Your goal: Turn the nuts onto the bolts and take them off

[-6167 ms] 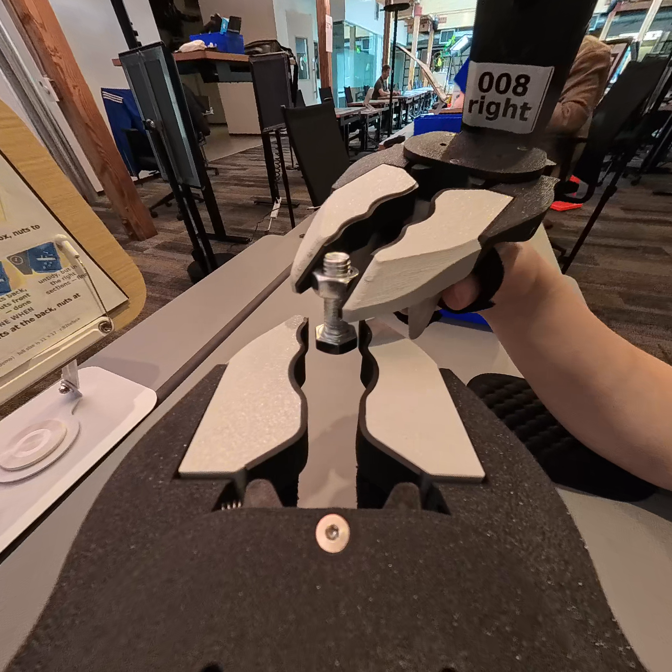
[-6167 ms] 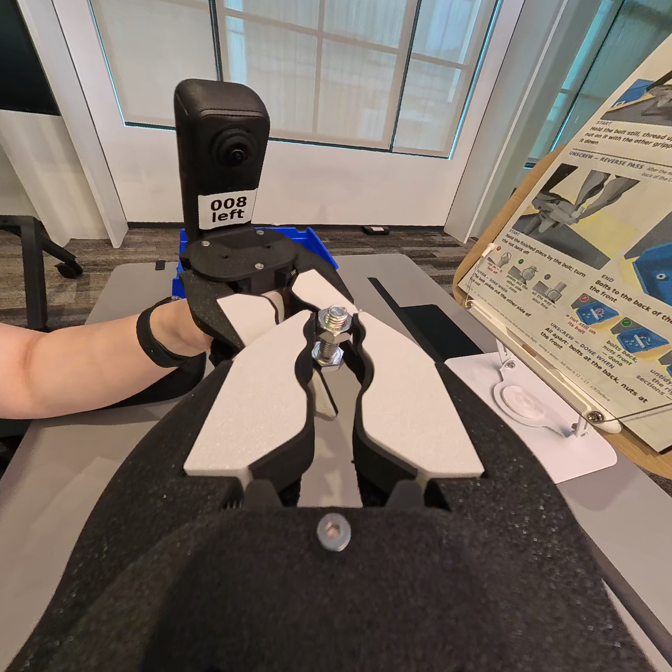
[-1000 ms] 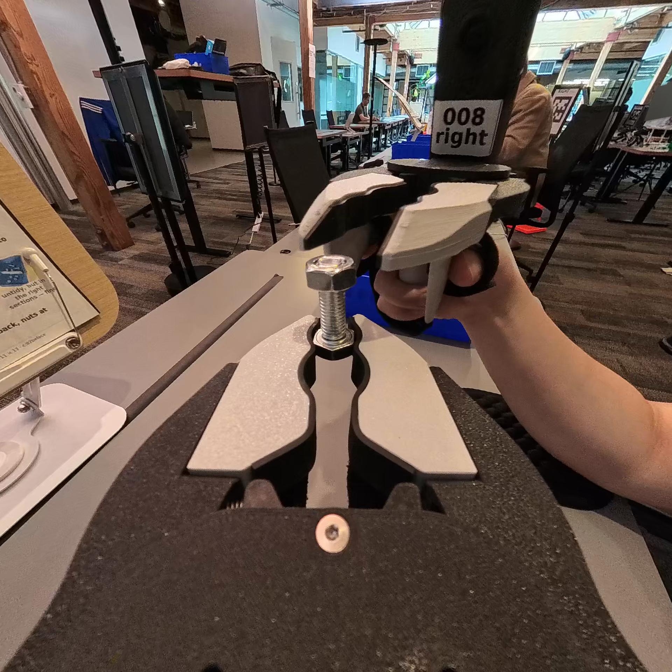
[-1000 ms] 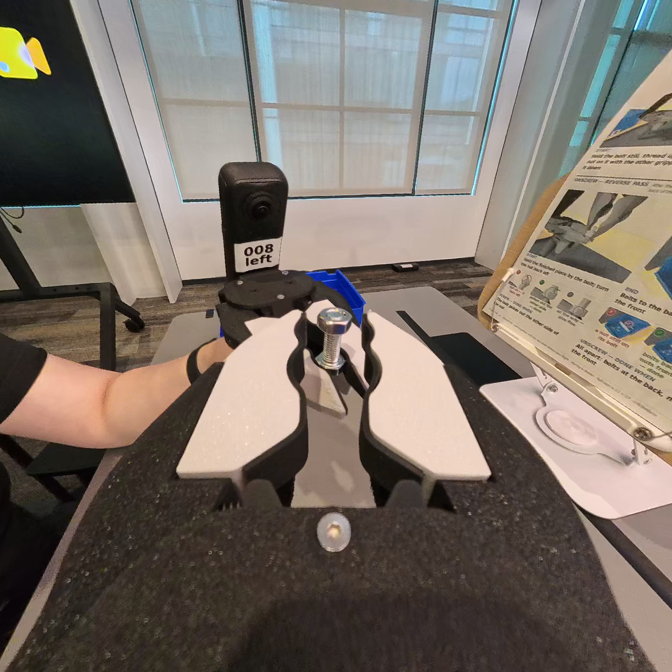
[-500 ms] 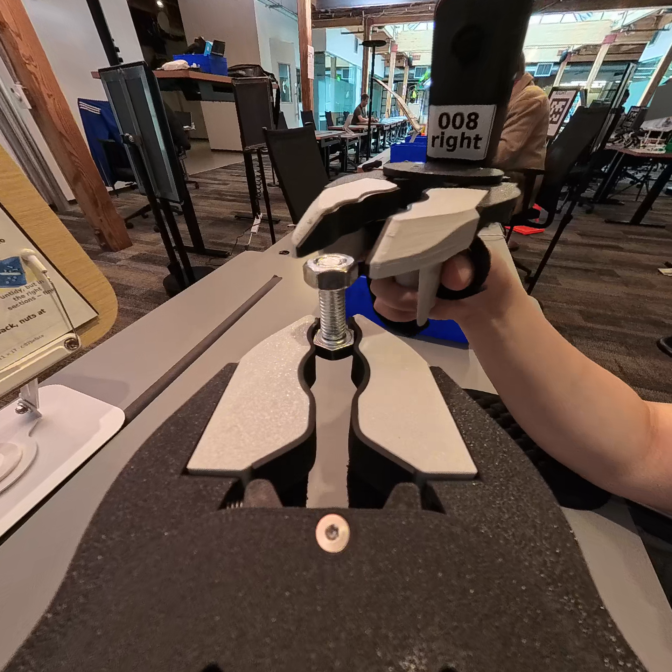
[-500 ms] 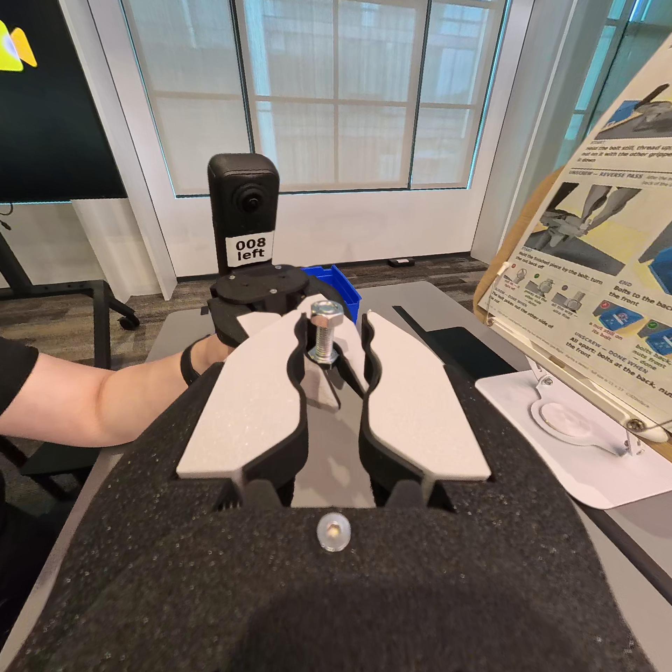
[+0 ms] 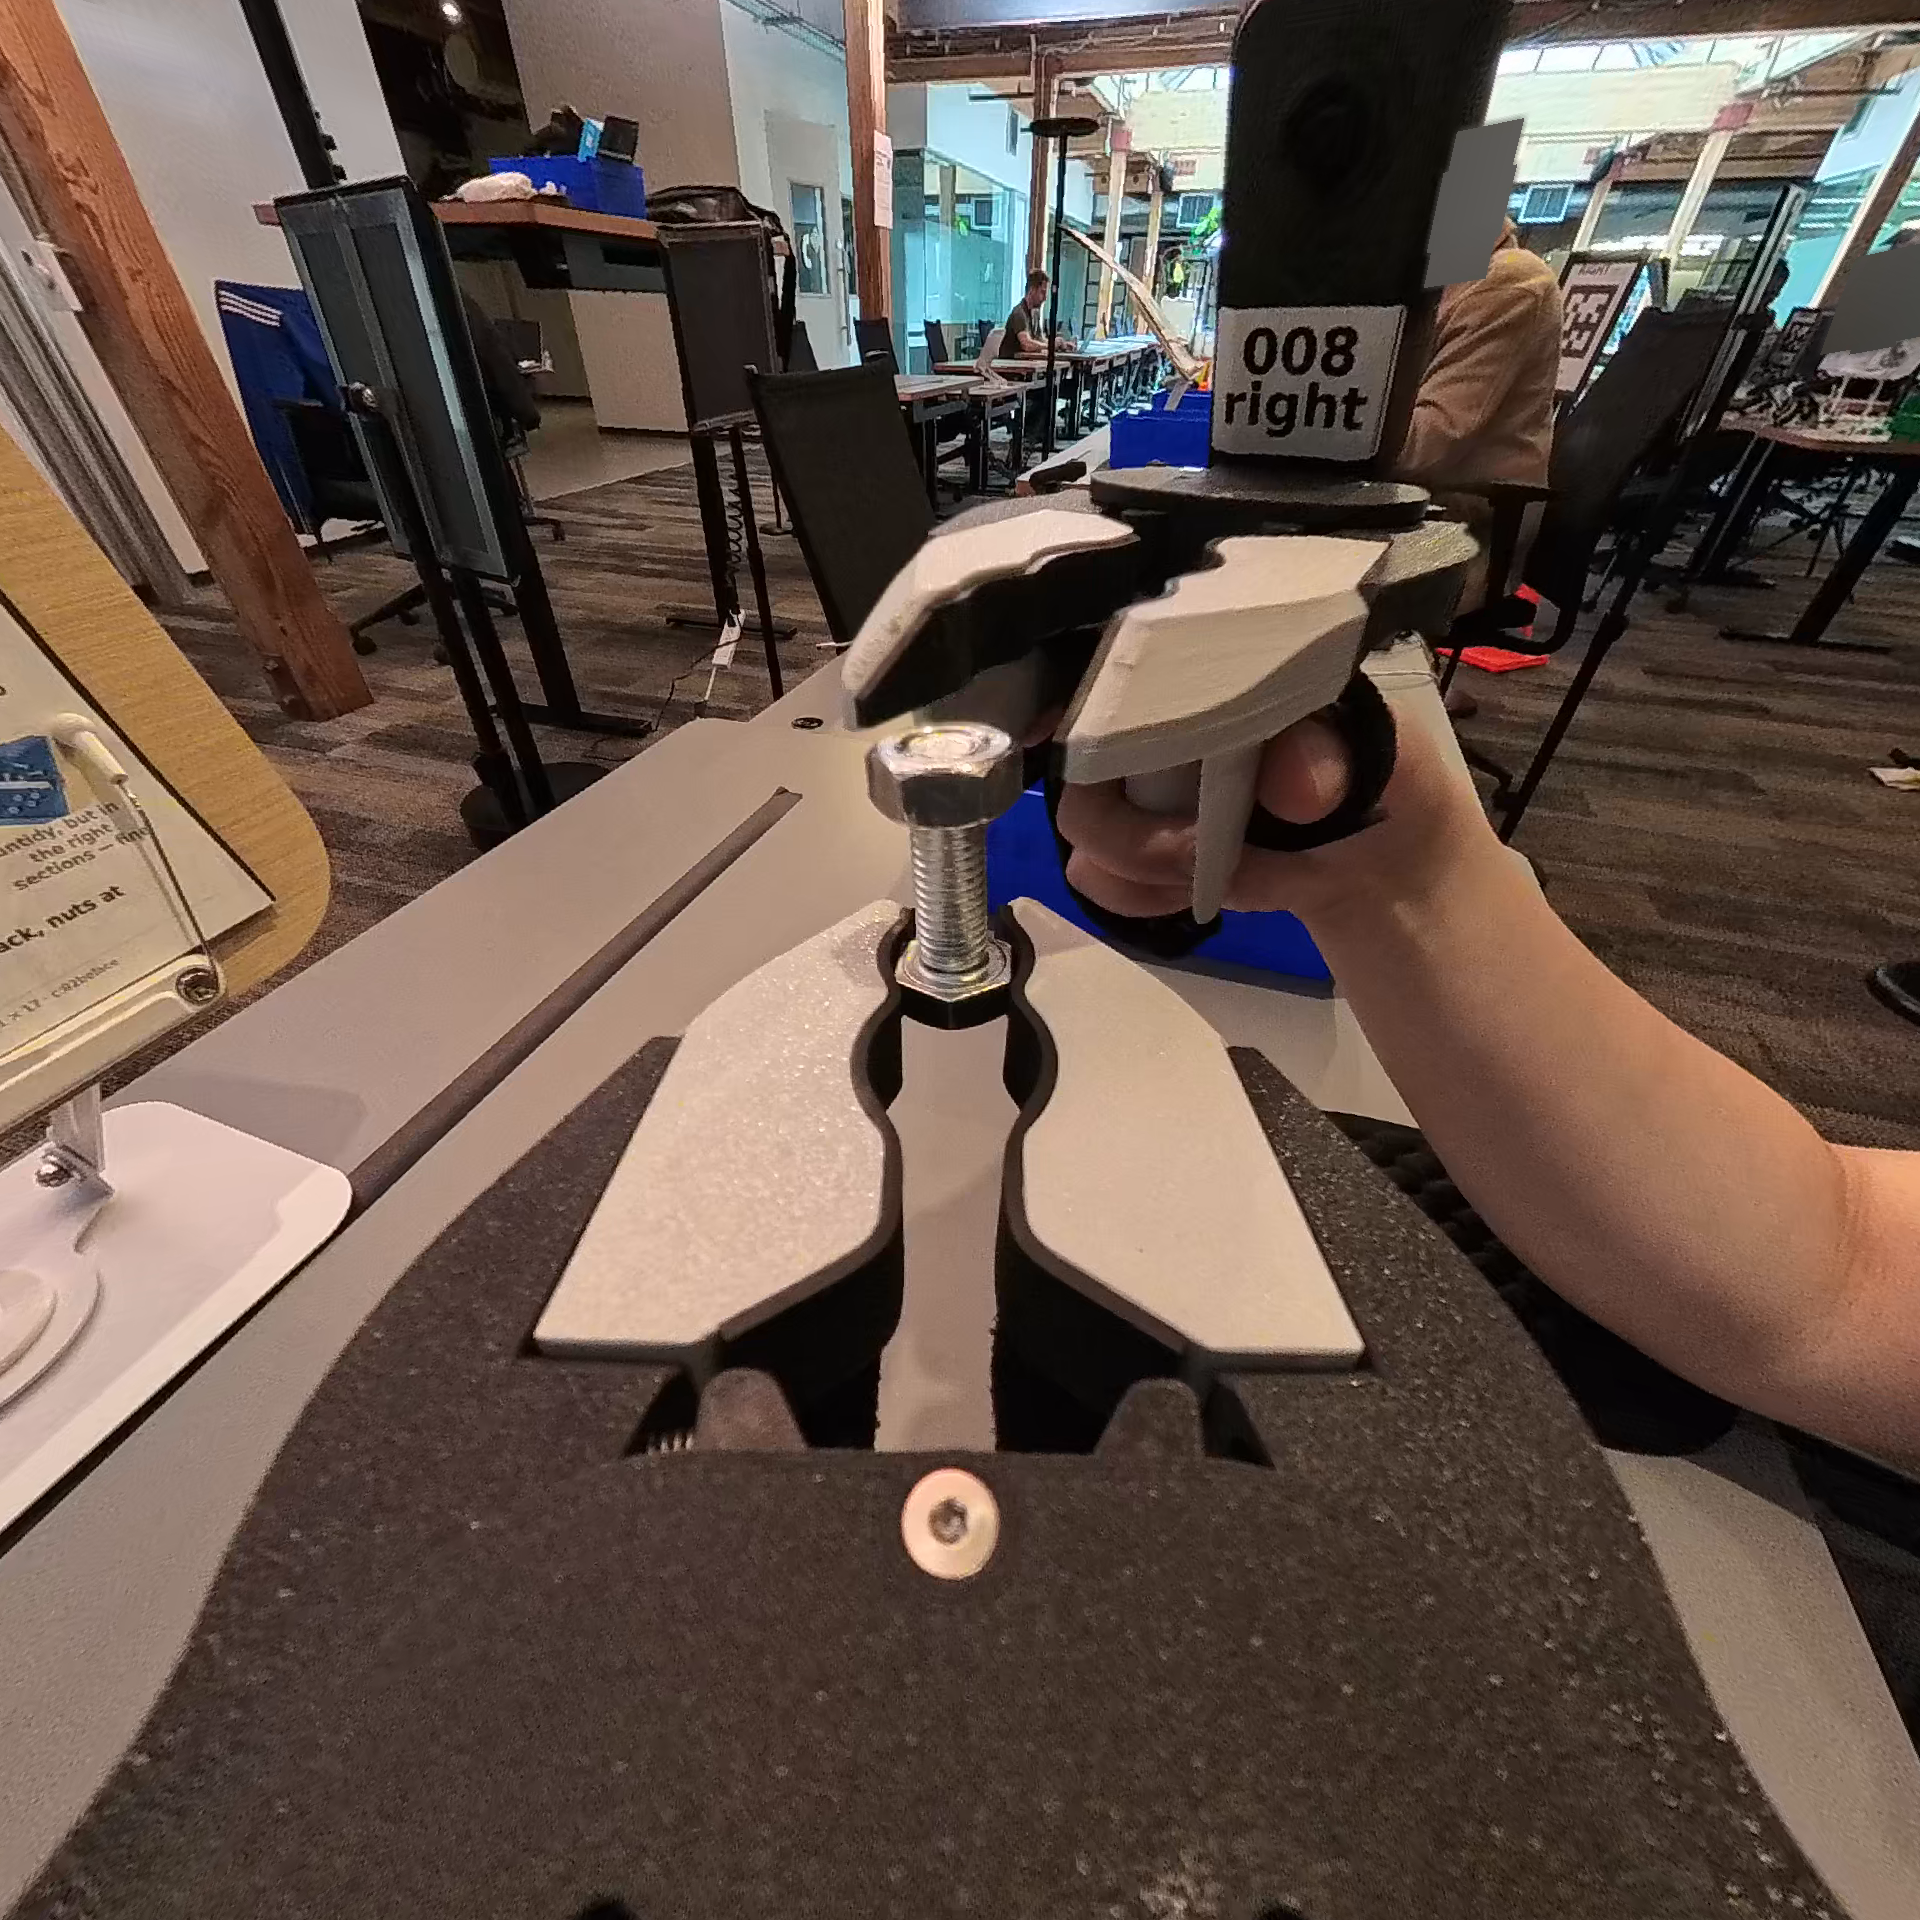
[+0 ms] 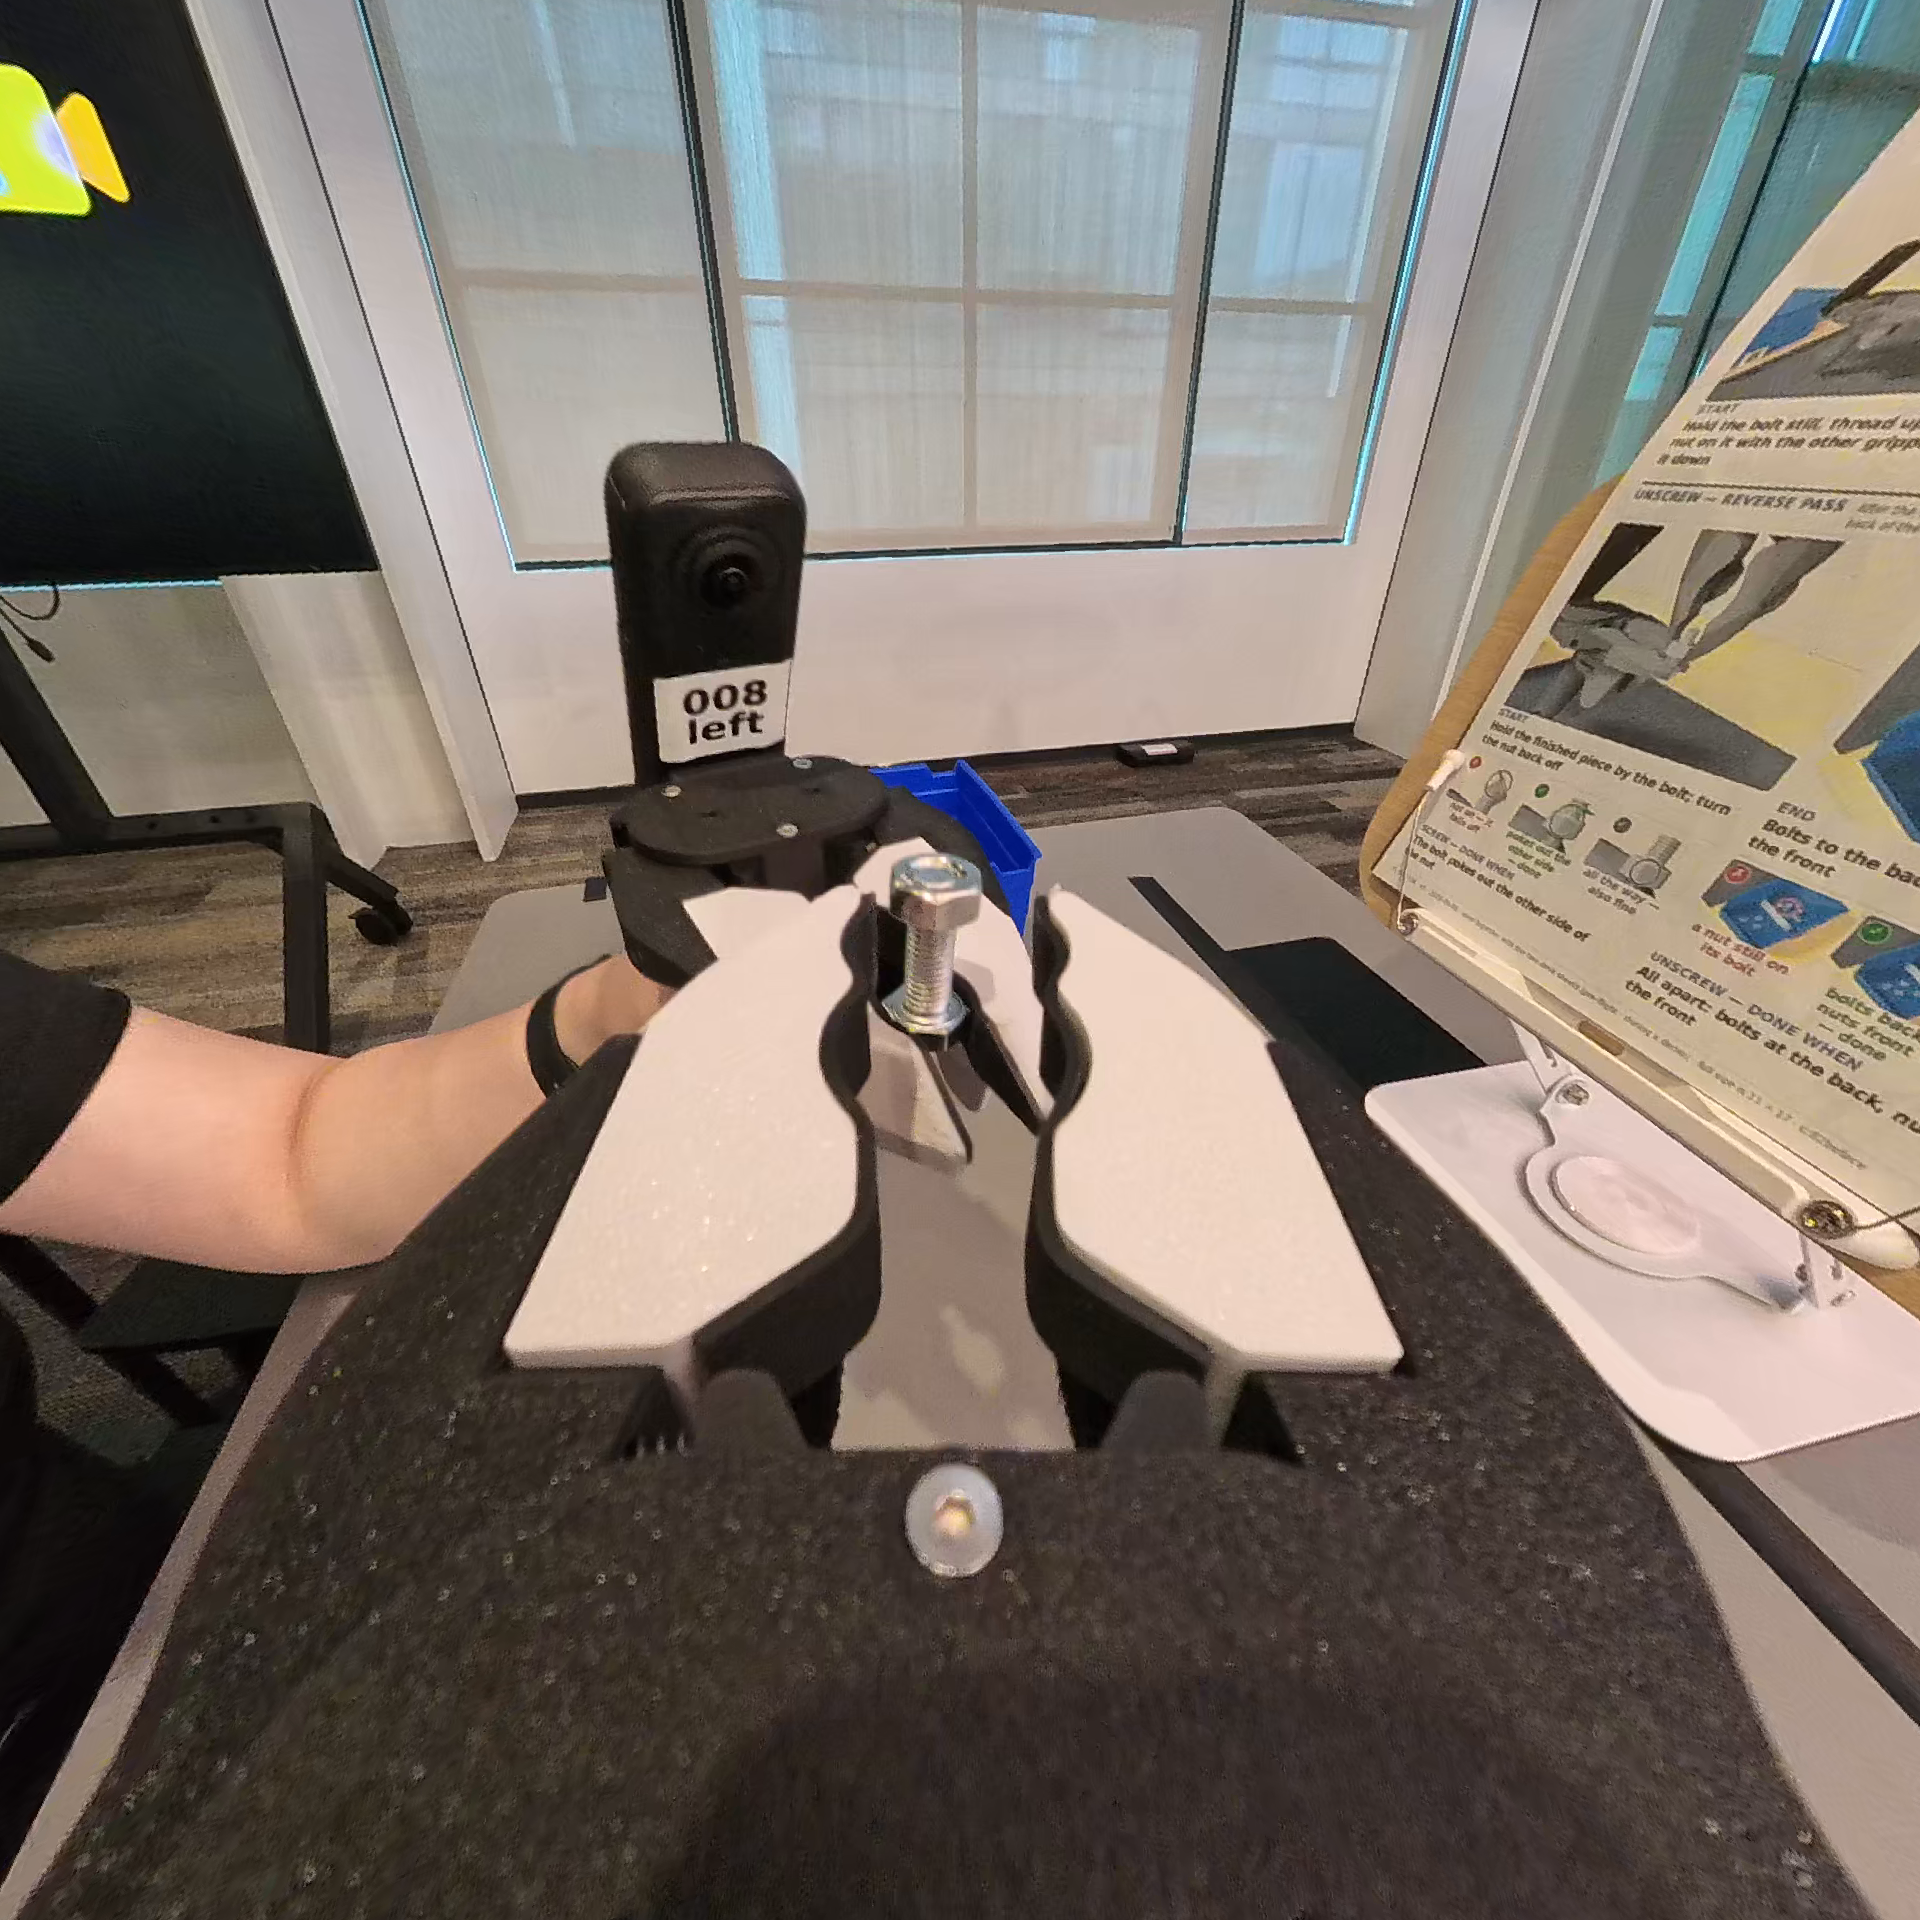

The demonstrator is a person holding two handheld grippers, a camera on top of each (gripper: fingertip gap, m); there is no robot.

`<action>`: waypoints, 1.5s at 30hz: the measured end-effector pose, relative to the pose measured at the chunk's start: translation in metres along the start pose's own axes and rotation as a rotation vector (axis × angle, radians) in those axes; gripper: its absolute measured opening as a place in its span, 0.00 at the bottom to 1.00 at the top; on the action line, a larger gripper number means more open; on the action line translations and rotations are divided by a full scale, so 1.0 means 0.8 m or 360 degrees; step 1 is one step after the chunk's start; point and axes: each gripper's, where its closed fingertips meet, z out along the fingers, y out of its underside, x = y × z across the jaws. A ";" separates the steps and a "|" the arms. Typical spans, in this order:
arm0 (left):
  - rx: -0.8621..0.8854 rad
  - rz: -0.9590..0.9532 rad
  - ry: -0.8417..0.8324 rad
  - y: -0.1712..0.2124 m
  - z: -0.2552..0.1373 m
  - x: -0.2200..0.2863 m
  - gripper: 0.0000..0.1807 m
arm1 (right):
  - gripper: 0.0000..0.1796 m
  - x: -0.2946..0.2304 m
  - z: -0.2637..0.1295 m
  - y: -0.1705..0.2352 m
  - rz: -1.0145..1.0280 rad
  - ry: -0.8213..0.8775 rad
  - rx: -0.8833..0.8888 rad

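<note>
Two grippers | left gripper (image 7: 951, 961) clamps nut (image 7: 951, 975) | bolt (image 7: 943, 842) upright | right gripper (image 8: 951, 940) open around it

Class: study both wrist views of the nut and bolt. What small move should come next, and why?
Probably close the right tool on the bolt head. Its fingers stand apart around the head, while the left tool clamps the nut at the bolt's lower end, so nothing can turn yet.

The bolt (image 7: 948, 831) stands upright, head up, its lower end in the nut (image 7: 951, 977) held at the left gripper (image 7: 954, 966) tips. The right gripper (image 7: 966, 717) hangs just above and behind the head. An instruction board (image 8: 1704, 790) stands on a stand (image 8: 1621, 1309) at the table (image 7: 582, 914) edge; a bin (image 8: 966, 821) sits behind the left gripper.
</note>
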 end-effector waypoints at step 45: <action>-0.0116 0.0073 -0.0354 0.025 0.008 -0.047 0.08 | 0.22 0.039 0.007 0.025 0.0443 0.0630 -0.2069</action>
